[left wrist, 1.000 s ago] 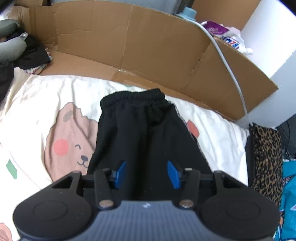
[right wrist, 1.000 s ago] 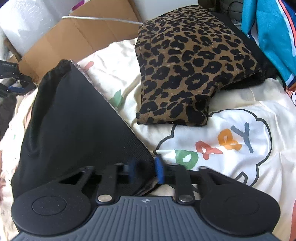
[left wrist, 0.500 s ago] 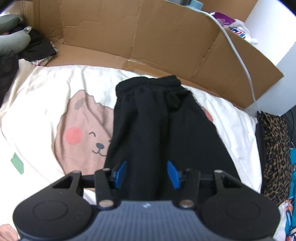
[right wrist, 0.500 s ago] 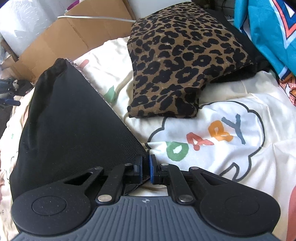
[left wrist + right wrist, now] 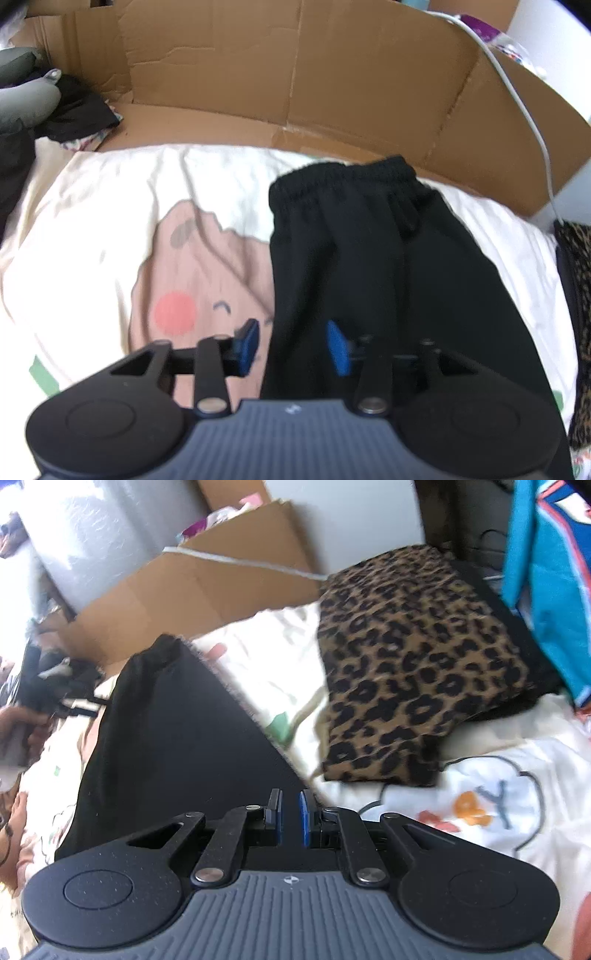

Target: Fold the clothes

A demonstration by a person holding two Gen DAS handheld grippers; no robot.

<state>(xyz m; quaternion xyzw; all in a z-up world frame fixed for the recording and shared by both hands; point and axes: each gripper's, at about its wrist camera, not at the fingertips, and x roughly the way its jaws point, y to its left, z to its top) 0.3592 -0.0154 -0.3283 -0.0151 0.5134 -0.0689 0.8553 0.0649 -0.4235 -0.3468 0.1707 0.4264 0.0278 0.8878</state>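
Black pants (image 5: 373,266) lie on the cartoon-print bedsheet (image 5: 110,206), elastic waistband at the far end near the cardboard. My left gripper (image 5: 291,347) is open, its blue pads astride the pants' left edge. In the right wrist view the same black pants (image 5: 177,738) stretch away to the left. My right gripper (image 5: 290,821) has its jaws nearly together, pinching the near edge of the pants; a thin gap shows between the pads.
A folded leopard-print garment (image 5: 413,664) lies to the right of the pants, on a dark layer. A teal garment (image 5: 550,572) hangs at far right. Flattened cardboard (image 5: 295,74) with a white cable (image 5: 532,122) backs the bed. Dark clothes (image 5: 74,110) pile at far left.
My left gripper shifted left, so the pants' left edge now sits between its pads. My right gripper closed on the pants' near edge and has lifted and tilted.
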